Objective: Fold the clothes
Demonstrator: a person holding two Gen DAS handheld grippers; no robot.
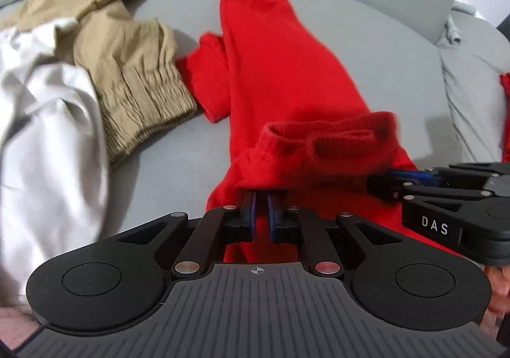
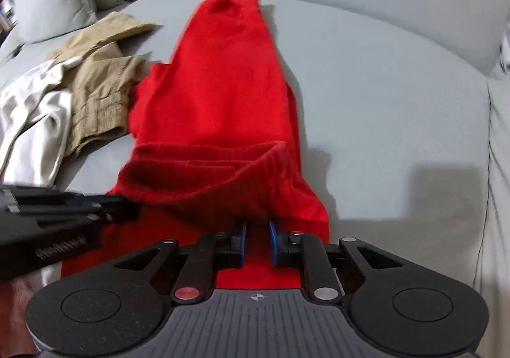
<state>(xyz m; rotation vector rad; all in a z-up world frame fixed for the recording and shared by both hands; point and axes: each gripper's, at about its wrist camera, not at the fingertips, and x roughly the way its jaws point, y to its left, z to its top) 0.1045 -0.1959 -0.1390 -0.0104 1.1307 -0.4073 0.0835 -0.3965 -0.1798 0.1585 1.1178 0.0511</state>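
Three garments are counted on the grey sofa (image 2: 382, 87): red trousers (image 2: 223, 77), stretched long toward 12 o'clock, a khaki one (image 2: 102, 81) and a white one (image 2: 32, 116) at 9 o'clock. The red waistband is clenched by the left gripper (image 1: 261, 198) and the right gripper (image 2: 257, 224).

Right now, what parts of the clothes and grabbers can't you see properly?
- Left gripper tips: left wrist view, buried in the red garment.
- Right gripper tips: right wrist view, under the same red cloth.
- White garment: left wrist view, blurred, cut by the frame edge.
- Tan garment: partly under the white one.
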